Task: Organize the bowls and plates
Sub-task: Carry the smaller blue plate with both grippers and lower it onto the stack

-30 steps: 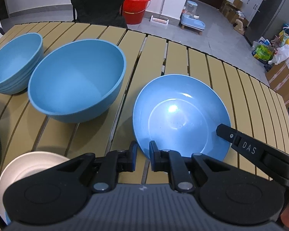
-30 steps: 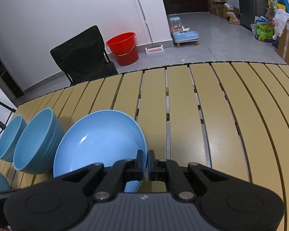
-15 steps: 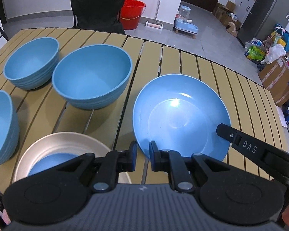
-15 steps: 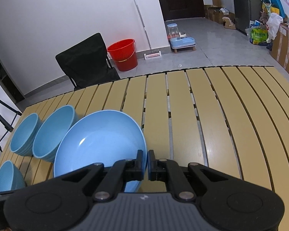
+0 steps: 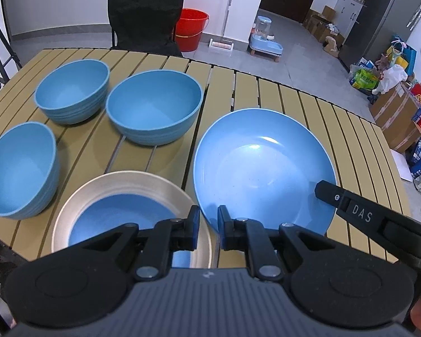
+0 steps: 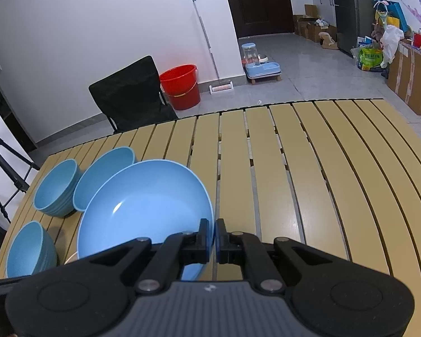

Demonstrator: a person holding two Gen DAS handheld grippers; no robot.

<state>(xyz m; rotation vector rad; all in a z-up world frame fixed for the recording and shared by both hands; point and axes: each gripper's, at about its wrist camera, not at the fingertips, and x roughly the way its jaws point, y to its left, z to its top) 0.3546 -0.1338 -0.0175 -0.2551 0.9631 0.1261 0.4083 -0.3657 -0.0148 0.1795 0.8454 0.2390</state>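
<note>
While the tan slatted wooden table [image 5: 266, 92] fills most of both views, a wide shallow light-blue plate [image 5: 263, 165] is the biggest item, held tilted above the slats; the right gripper [image 6: 213, 238] is clamped on its rim, fingers pinched nearly together with the blue edge between them, and in the left wrist view one black right finger [image 5: 348, 205] marked DAS overlaps the plate's right rim. Next largest, a cream-rimmed round plate with a blue centre [image 5: 120, 213] sits at the near left edge of the table, just beside the held plate and partly under the left gripper [image 5: 207, 227], which holds nothing, its jaws a small gap apart, hovering over the gap between the two plates. Behind it the large ribbed blue bowl [image 5: 154, 106] stands upright mid-table, with a medium ribbed blue bowl [image 5: 73, 90] just beside it to the left, whether touching, can't tell. A third ribbed blue bowl [image 5: 16, 168] stands at the left edge, near the cream plate. Off the table: black folding chair [image 5: 146, 19], red plastic bucket [image 5: 190, 28], blue pet water feeder [image 5: 263, 42].
</note>
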